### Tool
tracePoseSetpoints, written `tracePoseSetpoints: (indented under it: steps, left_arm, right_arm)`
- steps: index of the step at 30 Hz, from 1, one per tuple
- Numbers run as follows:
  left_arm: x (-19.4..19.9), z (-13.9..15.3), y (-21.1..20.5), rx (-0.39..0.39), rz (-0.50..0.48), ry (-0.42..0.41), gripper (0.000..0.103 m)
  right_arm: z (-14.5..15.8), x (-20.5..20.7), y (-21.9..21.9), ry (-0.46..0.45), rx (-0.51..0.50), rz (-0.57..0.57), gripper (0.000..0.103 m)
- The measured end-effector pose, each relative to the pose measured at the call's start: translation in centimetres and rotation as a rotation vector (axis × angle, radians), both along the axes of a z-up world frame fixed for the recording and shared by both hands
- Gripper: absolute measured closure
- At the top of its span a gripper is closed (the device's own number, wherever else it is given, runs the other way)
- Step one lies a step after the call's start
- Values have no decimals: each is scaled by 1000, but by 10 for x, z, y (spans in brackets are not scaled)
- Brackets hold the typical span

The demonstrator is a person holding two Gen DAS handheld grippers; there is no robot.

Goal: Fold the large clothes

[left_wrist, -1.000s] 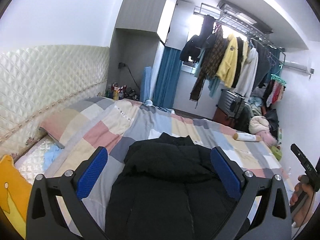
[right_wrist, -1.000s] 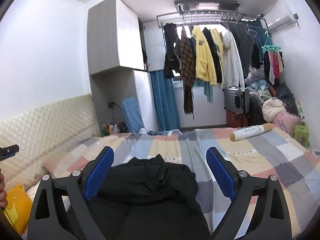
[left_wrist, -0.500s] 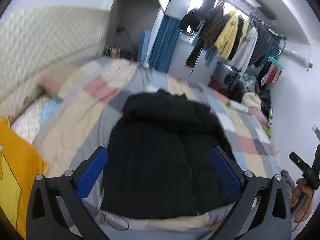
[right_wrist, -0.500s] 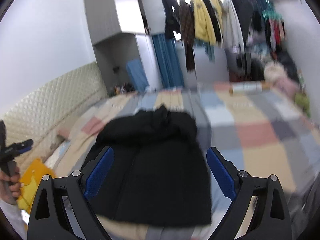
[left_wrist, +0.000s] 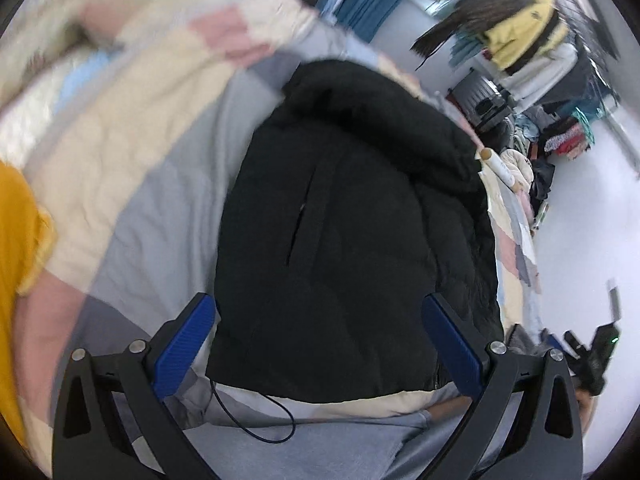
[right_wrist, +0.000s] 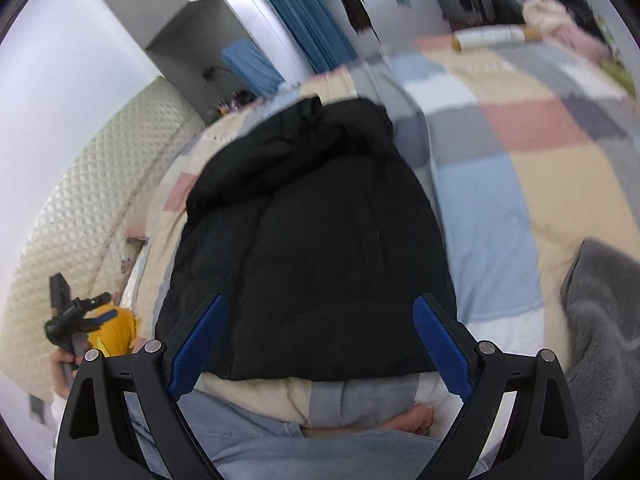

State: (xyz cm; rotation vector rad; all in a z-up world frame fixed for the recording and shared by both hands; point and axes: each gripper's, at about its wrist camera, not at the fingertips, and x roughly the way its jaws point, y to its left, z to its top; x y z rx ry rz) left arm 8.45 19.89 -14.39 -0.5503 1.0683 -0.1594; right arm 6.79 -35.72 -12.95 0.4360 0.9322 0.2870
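**Ana:** Fingers [left_wrist: 182,350] on the left gripper [left_wrist: 320,344] stand wide apart with nothing between them, hanging above the near hem of the black puffer jacket [left_wrist: 352,216]. That jacket lies flat on the patchwork quilt [left_wrist: 132,152], collar away from the camera.

**Ben:** A thin dark cord [left_wrist: 256,420] loops just below the hem; I'd worry about snagging it on the way to the fabric.

**Ana:** From the right wrist, the right gripper [right_wrist: 320,340] is also spread wide and empty, above the same hem. A grey blanket [right_wrist: 600,320] sits off to the right.

**Ben:** Puffy fabric is slippery and thick. A shallow pinch could catch only the top layer, so the fold goes crooked.
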Motion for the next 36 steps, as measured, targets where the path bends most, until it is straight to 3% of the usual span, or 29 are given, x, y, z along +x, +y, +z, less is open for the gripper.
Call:
tracePoseSetpoints:
  steps: [4,10,18,23,29,34,36]
  left_arm:
    - [13,-38,12,-93,1,119,2]
    - [25,-71,11,-137,-36,253,5]
    - [38,-103,11,-130,-42,369,6]
    - [51,-116,1,-45,-57,414,6]
    - [57,-123,-2,-63,-62,438,6]
    - [51,-108,-7,-163,-124,340,13]
    - [46,-98,-9,-183,-150,284,24]
  right_arm:
    - [-22,17,-10,99,42,-14,9]
    - [-50,47,-32,262,86,12,9]
    - [-94,77,-53,425,100,149,9]
    - [-135,92,-52,521,117,244,17]
    - [-155,97,-36,552,150,350,20]
    - [-131,93,-18,476,84,458,19]
    - [-126,90,-20,462,105,464,20]
